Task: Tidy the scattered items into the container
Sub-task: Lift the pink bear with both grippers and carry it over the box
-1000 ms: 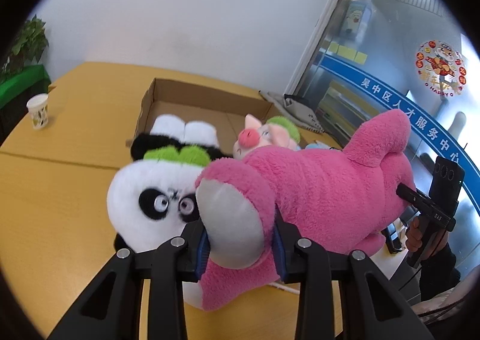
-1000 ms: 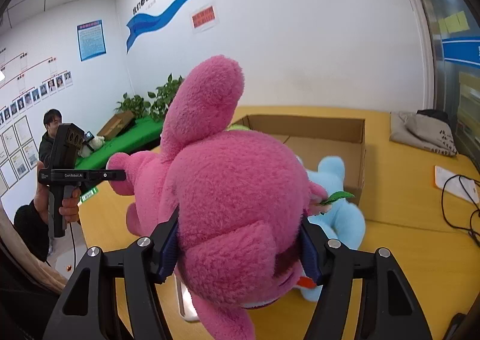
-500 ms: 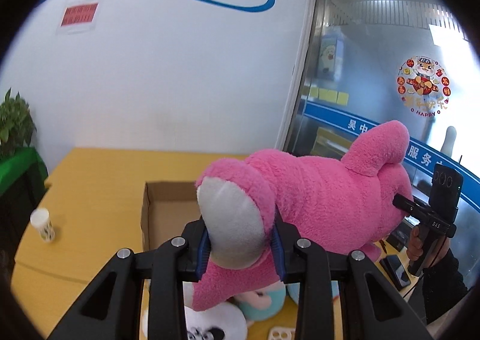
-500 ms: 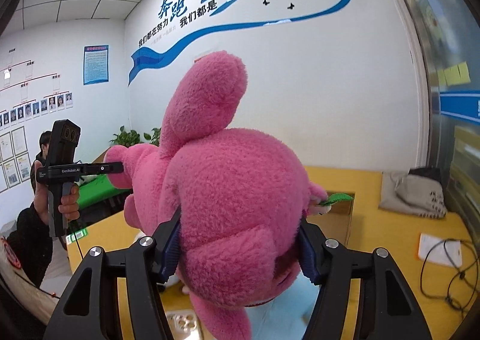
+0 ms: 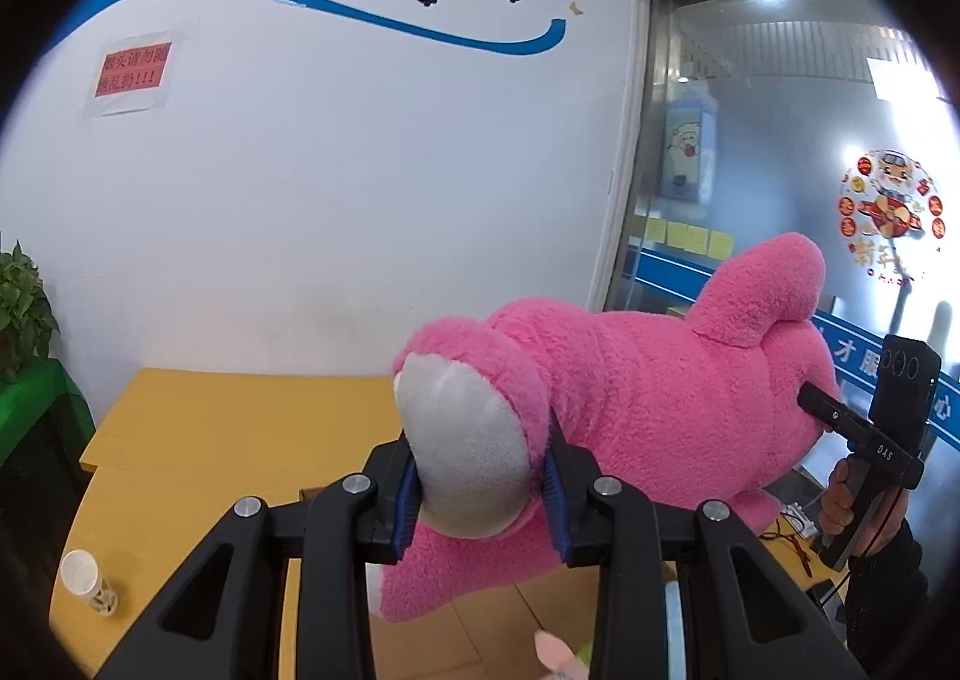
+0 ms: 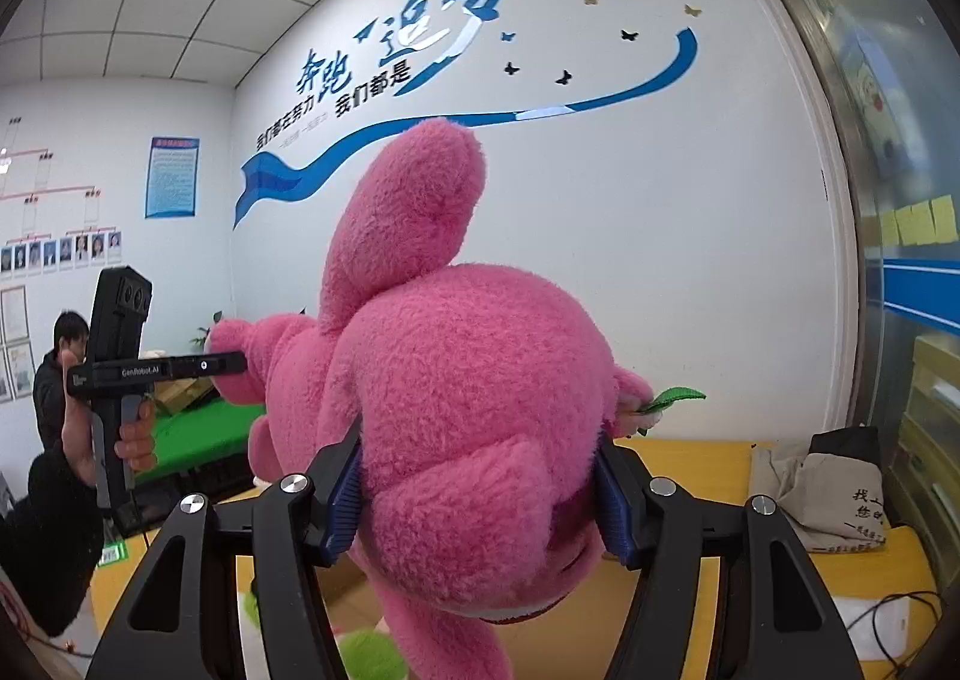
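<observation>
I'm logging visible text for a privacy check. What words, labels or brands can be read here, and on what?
"GenRobot.AI": side of the left gripper.
"DAS": side of the right gripper.
"奔跑 追梦人 / 我们都是": blue wall lettering; the smaller line below it is blurred.
"烟头请勿随地乱扔!!!": red notice, only roughly legible.
Glass-door sticker, blue poster, cloth bag: too small or blurred.

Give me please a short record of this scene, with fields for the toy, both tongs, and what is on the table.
toy: pink plush, held in the air above the table
left tongs: shut on the plush's white-soled foot
right tongs: shut on the plush's head
on table: paper cup, cloth bag
</observation>
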Demonstrator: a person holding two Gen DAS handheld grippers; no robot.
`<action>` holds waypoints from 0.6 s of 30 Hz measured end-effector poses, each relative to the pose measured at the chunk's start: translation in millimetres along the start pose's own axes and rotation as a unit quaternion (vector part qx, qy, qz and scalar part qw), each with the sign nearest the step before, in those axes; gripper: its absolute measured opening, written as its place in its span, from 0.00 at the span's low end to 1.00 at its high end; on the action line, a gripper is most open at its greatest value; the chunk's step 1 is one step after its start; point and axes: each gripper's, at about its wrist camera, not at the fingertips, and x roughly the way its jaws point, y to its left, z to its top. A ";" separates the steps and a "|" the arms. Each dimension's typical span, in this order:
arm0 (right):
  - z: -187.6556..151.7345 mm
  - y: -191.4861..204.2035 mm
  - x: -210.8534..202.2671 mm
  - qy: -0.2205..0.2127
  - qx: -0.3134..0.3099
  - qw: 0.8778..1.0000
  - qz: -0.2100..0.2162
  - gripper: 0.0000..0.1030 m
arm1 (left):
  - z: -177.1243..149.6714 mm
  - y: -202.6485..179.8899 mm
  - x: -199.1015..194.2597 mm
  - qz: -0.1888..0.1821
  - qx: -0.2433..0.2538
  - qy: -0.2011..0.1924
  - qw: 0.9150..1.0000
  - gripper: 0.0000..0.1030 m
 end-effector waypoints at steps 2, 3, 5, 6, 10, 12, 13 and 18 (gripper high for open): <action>2.1 -17.5 23.2 0.006 0.013 1.000 -0.001 0.66 | 3.3 11.8 25.3 0.007 -0.006 0.010 1.000 0.31; 1.5 -25.5 36.3 0.012 0.018 1.000 -0.003 0.66 | 3.3 18.2 39.3 0.010 -0.013 0.018 1.000 0.31; -2.3 -42.1 64.1 0.028 0.029 0.999 -0.005 0.66 | -0.4 29.8 66.7 0.012 -0.023 0.034 0.999 0.31; -6.5 -50.3 79.2 0.039 0.034 0.999 -0.006 0.66 | -4.1 35.9 81.9 0.013 -0.028 0.045 0.999 0.31; -35.1 -80.5 126.7 0.074 0.056 0.996 -0.011 0.66 | -28.2 60.7 141.1 0.020 -0.046 0.092 0.994 0.31; -57.9 -100.2 149.0 0.097 0.078 0.992 -0.011 0.66 | -44.8 73.0 171.1 0.022 -0.056 0.123 0.991 0.31; -69.9 -109.0 159.9 0.111 0.090 0.990 -0.013 0.66 | -54.5 78.5 185.8 0.024 -0.061 0.140 0.988 0.31; -135.7 -144.0 203.3 0.200 0.162 0.966 -0.023 0.66 | -109.4 101.8 241.2 0.034 -0.100 0.220 0.970 0.31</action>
